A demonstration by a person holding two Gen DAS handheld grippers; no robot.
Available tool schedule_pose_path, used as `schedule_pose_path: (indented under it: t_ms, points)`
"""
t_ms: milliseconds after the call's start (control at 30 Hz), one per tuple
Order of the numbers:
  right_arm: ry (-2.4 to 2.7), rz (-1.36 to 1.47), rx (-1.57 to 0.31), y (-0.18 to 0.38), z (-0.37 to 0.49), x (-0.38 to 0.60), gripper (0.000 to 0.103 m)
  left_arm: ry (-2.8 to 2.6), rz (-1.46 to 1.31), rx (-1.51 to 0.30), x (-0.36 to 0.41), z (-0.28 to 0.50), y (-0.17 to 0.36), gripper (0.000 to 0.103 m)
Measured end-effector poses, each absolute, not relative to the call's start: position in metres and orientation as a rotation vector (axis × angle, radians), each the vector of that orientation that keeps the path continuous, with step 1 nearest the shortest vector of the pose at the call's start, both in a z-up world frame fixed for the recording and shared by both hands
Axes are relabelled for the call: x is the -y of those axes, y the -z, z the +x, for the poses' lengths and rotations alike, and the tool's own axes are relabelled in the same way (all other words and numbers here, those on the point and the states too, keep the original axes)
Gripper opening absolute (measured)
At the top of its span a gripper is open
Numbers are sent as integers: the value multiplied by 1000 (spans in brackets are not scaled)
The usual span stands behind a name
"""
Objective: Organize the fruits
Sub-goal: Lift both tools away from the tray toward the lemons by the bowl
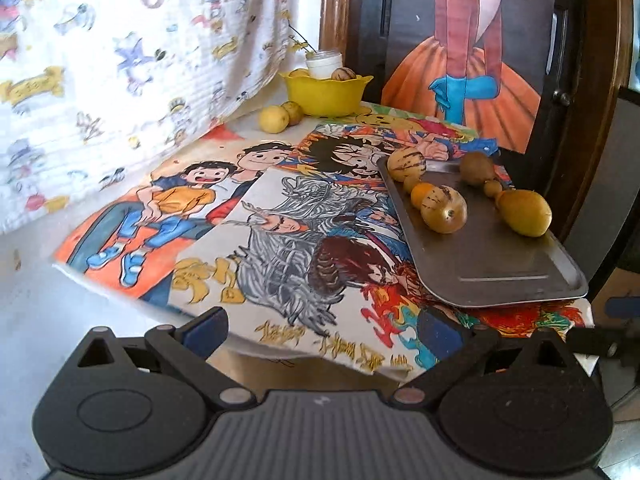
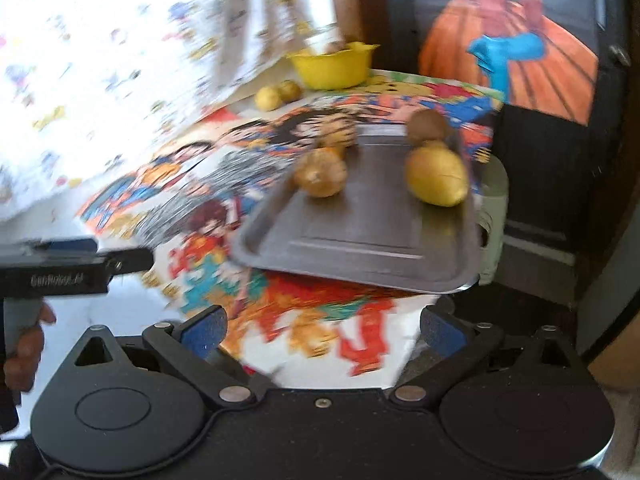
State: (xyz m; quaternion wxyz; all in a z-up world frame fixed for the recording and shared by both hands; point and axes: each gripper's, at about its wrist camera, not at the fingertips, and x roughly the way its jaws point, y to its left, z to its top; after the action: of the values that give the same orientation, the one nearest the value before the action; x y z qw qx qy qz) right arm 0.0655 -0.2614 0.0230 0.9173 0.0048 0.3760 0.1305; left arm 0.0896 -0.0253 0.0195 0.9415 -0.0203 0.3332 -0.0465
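Black grippers (image 1: pixel 322 330), blue-padded fingers (image 2: pixel 204 330), silver screws.

- A white cloth (image 1: pixel 120 80) printed with small cartoon figures hangs along the left side and reaches down to the desk's (image 1: pixel 36 340) left edge.
- Bright coloured cartoon drawings (image 1: pixel 248 216) on paper sheets cover the desk top, overlapping one another.
- Behind the far edge stands dark wooden furniture (image 1: pixel 584 128) with a brown rounded frame.
- A painted picture of a figure in an orange skirt (image 1: pixel 460 72) leans upright against that furniture.
- Daylight falls evenly; the bare desk surface at the near left corner looks pale grey.
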Motion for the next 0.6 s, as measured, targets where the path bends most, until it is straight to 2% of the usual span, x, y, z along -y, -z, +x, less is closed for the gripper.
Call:
schedule_pose_path:
  t_ms: [600]
  points:
    - [-348, -69, -689, -58, 57, 224, 102, -27, -42, -659, -7, 73, -34, 103]
